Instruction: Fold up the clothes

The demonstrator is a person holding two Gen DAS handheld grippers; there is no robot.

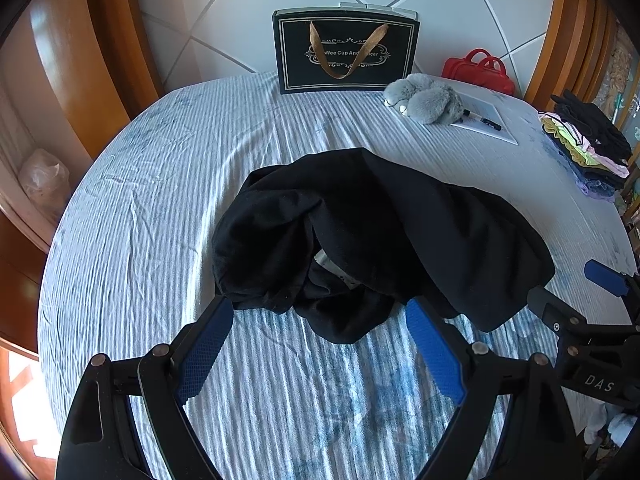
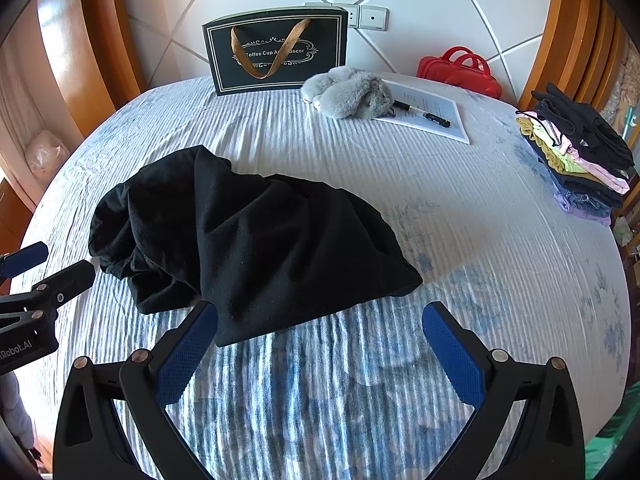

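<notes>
1. A black garment (image 1: 372,236) lies crumpled in a heap on the striped blue-and-white bedsheet (image 1: 132,216), roughly mid-bed.
2. The left gripper (image 1: 320,312) hovers at the heap's near edge, jaws spread wide and holding nothing; its left fingertip looks to sit right at the cloth.
3. The right gripper (image 2: 320,316) is likewise wide open and empty, with the garment's near corner reaching in between its fingers on the left side.
4. The heap's long axis runs across the bed, left to right; its right end tapers to a corner.
5. A black gift bag (image 2: 276,50) stands upright against the headboard; its contents cannot be seen.
6. A red bag (image 2: 460,70) lies closed to the right of it.
7. At the right edge sits a stack of folded clothes (image 2: 580,152).
</notes>
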